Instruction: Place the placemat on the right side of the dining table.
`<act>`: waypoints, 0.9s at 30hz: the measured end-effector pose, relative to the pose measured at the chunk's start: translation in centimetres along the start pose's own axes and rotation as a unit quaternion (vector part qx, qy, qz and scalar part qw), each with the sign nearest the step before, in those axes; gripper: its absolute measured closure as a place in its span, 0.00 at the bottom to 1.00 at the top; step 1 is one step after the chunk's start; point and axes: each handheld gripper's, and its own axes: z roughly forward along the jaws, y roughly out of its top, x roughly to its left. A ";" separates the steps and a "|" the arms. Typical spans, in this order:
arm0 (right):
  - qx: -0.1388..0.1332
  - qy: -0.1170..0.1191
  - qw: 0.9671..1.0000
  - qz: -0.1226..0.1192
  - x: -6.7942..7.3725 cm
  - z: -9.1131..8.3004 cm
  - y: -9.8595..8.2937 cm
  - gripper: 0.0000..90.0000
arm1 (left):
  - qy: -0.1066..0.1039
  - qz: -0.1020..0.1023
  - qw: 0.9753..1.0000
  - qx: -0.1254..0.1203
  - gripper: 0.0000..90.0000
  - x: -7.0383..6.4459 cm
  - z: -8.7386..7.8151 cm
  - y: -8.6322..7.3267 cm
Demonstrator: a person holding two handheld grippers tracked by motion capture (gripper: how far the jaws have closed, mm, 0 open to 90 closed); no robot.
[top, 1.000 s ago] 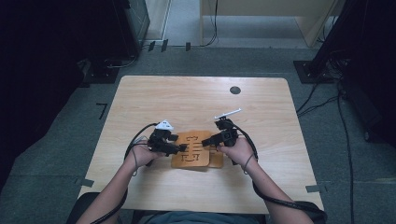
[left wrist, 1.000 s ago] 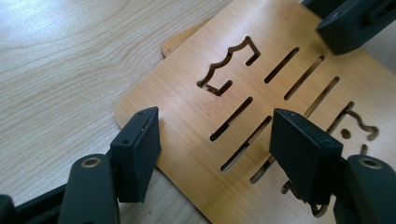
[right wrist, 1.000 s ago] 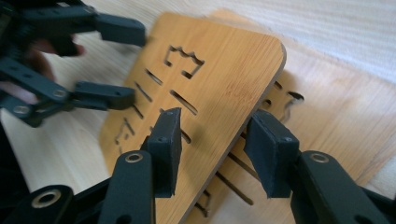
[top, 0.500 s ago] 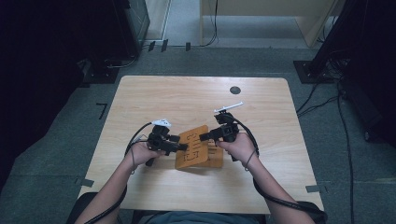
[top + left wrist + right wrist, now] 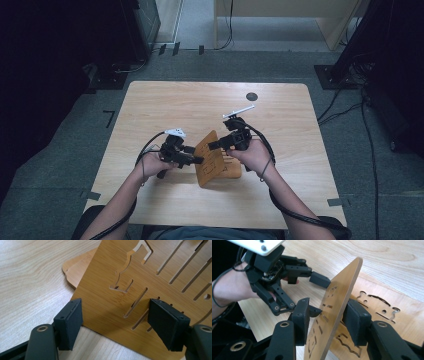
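Observation:
A thin wooden board (image 5: 212, 157) with slots and an animal-shaped cut-out stands tilted on its edge, atop a second cut-out board (image 5: 232, 170) lying flat on the table. My right gripper (image 5: 215, 145) straddles the upright board (image 5: 334, 305) near its top; one pad touches it, and a gap shows at the other pad. My left gripper (image 5: 196, 155) is open, its fingertips at the board's left face (image 5: 112, 305). In the right gripper view the left gripper (image 5: 317, 295) reaches in from the far side. The flat board (image 5: 374, 305) lies behind the upright one.
The light wooden table (image 5: 200, 105) carries a small dark round disc (image 5: 252, 96) near its far edge. Dark cabinets and cables (image 5: 345, 100) sit on the grey floor around it. Both forearms enter from the near edge.
The upper board has gone from lying flat to standing tilted on its edge. My right gripper rose with it; my left gripper shifted slightly toward the board's face.

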 end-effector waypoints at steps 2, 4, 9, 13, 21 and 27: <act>0.006 -0.004 1.000 -0.013 0.6 0.1 0.2 0.64 | -0.001 -0.001 1.000 -0.003 0.30 0.0 0.0 0.0; 0.013 -0.005 1.000 -0.014 0.9 0.2 0.6 0.64 | -0.001 -0.001 1.000 -0.004 0.30 0.0 -0.1 0.1; 0.035 -0.011 0.999 -0.016 1.1 1.2 1.1 0.71 | 0.002 0.002 1.000 -0.003 0.30 0.1 -0.1 0.2; 0.069 -0.017 0.997 -0.014 0.5 3.0 0.5 0.78 | 0.012 0.008 1.000 0.011 0.31 0.0 0.2 0.1; 0.086 -0.003 0.996 0.023 -0.4 3.7 0.2 0.92 | 0.025 0.014 0.999 0.016 0.33 -0.2 -0.3 0.2; 0.086 -0.001 0.996 0.020 0.3 3.2 0.4 0.96 | 0.027 0.017 0.999 -0.002 0.33 -0.3 -1.6 0.3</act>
